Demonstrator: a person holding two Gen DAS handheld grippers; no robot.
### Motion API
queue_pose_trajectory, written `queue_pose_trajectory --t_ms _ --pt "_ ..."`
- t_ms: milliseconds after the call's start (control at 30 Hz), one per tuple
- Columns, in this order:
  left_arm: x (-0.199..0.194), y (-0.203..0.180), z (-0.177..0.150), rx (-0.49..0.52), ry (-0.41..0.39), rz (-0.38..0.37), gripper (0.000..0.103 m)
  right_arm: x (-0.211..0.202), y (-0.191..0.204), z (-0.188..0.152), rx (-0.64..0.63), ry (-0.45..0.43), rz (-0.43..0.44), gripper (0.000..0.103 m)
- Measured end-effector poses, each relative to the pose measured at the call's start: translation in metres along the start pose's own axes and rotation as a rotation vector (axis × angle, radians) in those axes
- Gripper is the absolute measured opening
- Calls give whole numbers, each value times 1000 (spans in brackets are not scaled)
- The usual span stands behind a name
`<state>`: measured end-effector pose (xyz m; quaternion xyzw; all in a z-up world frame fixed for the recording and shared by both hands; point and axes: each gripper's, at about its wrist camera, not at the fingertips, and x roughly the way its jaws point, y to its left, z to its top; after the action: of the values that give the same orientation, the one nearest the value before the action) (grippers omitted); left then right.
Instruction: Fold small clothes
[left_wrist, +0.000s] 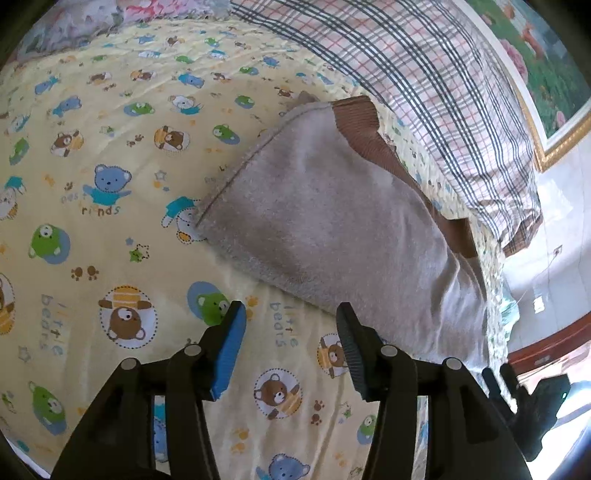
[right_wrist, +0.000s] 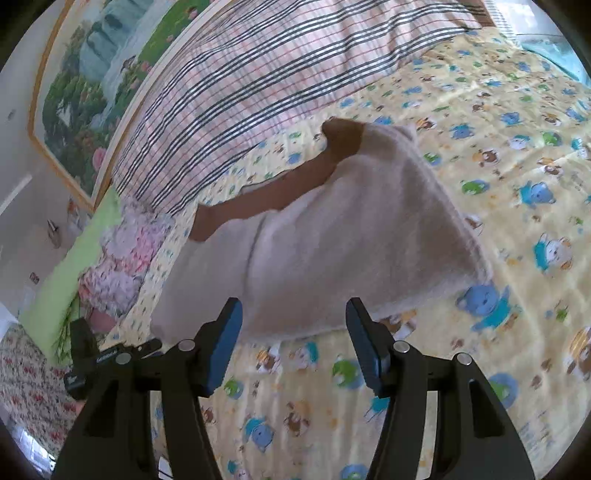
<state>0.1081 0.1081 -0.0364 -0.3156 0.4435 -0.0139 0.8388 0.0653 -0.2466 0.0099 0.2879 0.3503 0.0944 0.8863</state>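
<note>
A small grey fleece garment (left_wrist: 325, 218) with a brown ribbed band (left_wrist: 373, 140) lies folded flat on the yellow bear-print sheet (left_wrist: 110, 221). My left gripper (left_wrist: 291, 328) is open and empty, just short of the garment's near edge. In the right wrist view the same garment (right_wrist: 332, 243) lies ahead with its brown band (right_wrist: 258, 195) on the far side. My right gripper (right_wrist: 293, 325) is open and empty, its fingertips at the garment's near edge. The other gripper shows at the lower left of that view (right_wrist: 92, 362).
A plaid pillow or quilt (left_wrist: 424, 85) lies along the far side of the bed, also in the right wrist view (right_wrist: 240, 81). A framed landscape picture (right_wrist: 85, 96) hangs on the wall. A floral bundle (right_wrist: 122, 258) and a green pillow (right_wrist: 70, 266) lie at the left.
</note>
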Motion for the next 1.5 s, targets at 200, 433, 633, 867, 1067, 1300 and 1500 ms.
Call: queue_pose_trajectory --t_ms 200,433,633,867,1067,1300,1500 --pt "11 5 14 -87 -13 -40 62 1 10 -7 -38 7 2 59" --pt "27 8 35 -167 -70 -32 62 3 6 -6 -11 4 11 59" --pt "42 0 53 -143 -121 5 33 5 1 -2 2 6 12 59" --pt "29 -37 62 -1 -192 -1 7 6 -9 3 27 3 16 59" --pt "9 -122 56 231 -234 -102 6 0 -17 19 34 -14 48 59" --pt "31 -222 18 447 -142 -269 6 -10 -34 60 19 -41 8 59" --pt "102 -246 -22 522 10 -230 6 6 -51 105 27 14 38 60"
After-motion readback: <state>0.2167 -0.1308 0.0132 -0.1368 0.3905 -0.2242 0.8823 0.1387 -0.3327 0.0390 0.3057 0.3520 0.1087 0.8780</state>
